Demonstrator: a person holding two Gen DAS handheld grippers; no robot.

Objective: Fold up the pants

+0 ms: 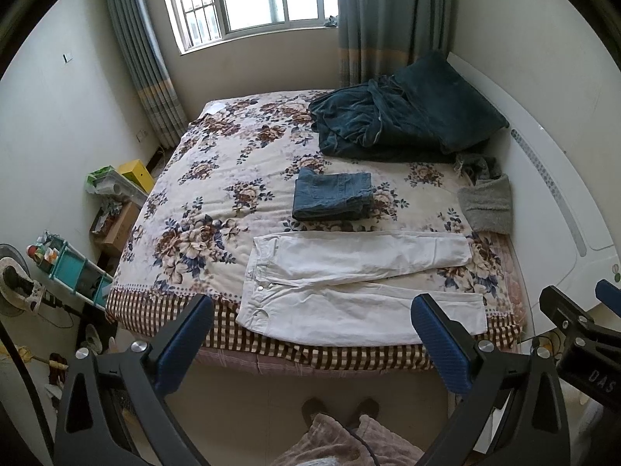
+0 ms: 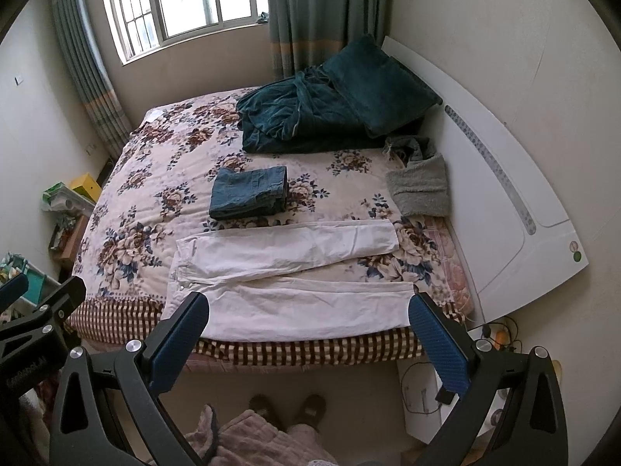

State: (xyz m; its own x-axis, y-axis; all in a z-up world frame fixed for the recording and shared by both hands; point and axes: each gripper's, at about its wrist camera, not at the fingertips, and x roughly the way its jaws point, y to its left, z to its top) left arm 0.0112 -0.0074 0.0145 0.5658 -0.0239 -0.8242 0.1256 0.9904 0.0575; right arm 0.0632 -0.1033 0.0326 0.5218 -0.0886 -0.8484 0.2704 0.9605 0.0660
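White cotton pants [image 1: 349, 291] lie flat (unfolded) on the floral bed [image 1: 202, 209], folded blue jeans [image 1: 333, 196] at 12 o'clock; left tool [image 1: 310, 334] and right tool [image 2: 310, 330] both gape empty.

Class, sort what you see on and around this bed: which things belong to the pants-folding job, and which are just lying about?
Belongs to the job:
white pants, spread flat at the bed's near edge
left claw, open
right claw, open

Just lying about:
folded jeans
dark green blanket
grey towel
floral bedspread
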